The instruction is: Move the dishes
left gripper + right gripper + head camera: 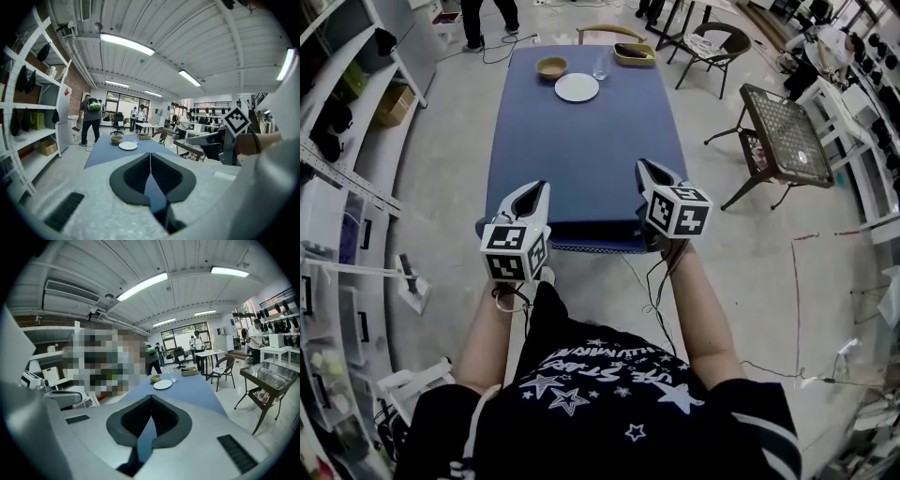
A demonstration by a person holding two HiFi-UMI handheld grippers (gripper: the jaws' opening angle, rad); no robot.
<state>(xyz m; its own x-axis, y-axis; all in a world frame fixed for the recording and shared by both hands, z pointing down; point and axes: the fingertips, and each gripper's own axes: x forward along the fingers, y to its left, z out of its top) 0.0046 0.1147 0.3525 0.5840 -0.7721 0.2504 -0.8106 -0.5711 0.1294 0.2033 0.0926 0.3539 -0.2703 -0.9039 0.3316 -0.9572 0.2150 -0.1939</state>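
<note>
A long blue table (581, 159) stretches away from me. At its far end stand a tan bowl (551, 67), a white plate (577, 87), a clear glass (600, 66) and a yellow dish (635, 53). My left gripper (538, 187) and right gripper (644, 167) hover over the table's near edge, far from the dishes, and point toward them. Both are shut with nothing between the jaws. In the left gripper view the left gripper (150, 154) has the plate (128, 146) and bowl (116, 138) beyond it. In the right gripper view the right gripper (151, 398) has the plate (162, 385) and bowl (155, 378) beyond it.
A black mesh side table (783, 131) stands to the right of the blue table, with a dark chair (717, 42) behind it. White shelving (337, 141) lines the left wall. A person (90, 117) stands near the table's far left corner.
</note>
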